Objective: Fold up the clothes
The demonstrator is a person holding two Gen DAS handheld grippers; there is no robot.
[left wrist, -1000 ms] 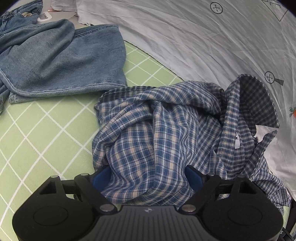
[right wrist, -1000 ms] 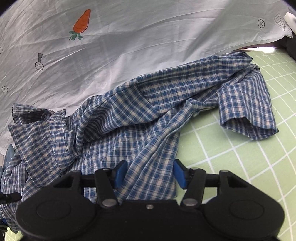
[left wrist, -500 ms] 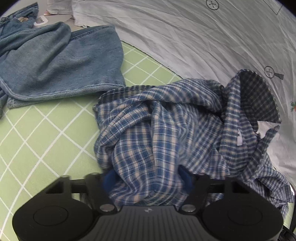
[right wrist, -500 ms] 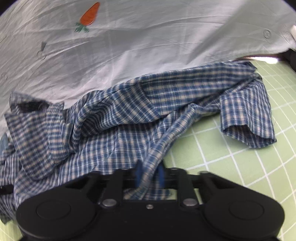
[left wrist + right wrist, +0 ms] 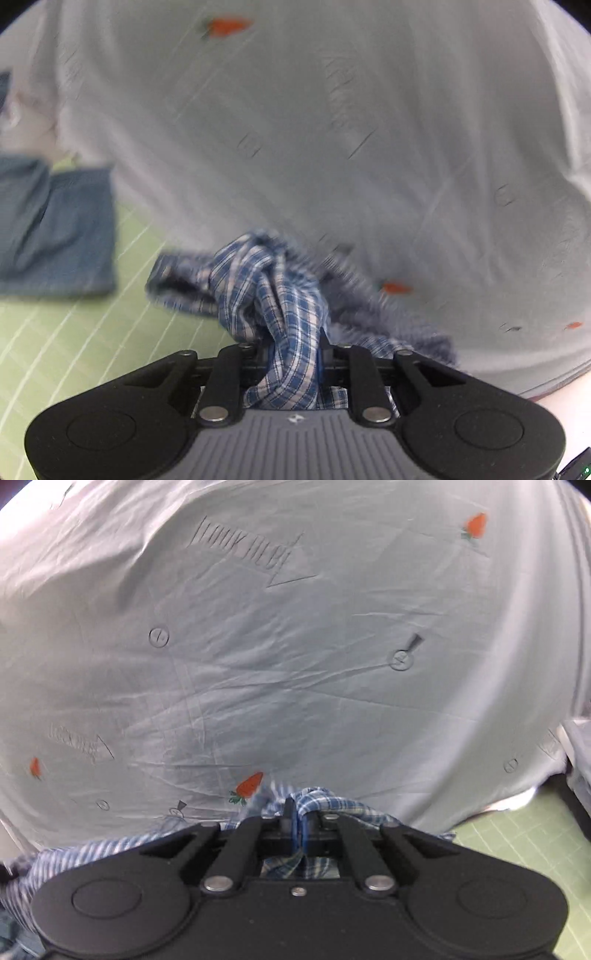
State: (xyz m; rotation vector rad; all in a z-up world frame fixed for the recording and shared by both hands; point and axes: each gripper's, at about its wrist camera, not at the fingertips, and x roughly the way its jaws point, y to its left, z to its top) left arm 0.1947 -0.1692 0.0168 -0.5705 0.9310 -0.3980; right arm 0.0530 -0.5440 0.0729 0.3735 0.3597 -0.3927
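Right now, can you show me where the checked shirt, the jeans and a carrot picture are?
checked shirt (image 5: 284, 306): left wrist view, on the bunched fold.
jeans (image 5: 62, 236): left wrist view, on the flat denim leg.
carrot picture (image 5: 250, 783): right wrist view, on its orange body.

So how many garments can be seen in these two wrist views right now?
2. A blue plaid shirt bunched in the left hand-held gripper and pinched by the right hand-held gripper; blurred jeans at left on the green mat. More may be hidden.

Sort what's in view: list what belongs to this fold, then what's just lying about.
In the job: plaid shirt, clamped by left gripper and right gripper.
Lying about: jeans, carrot-print sheet, green grid mat.
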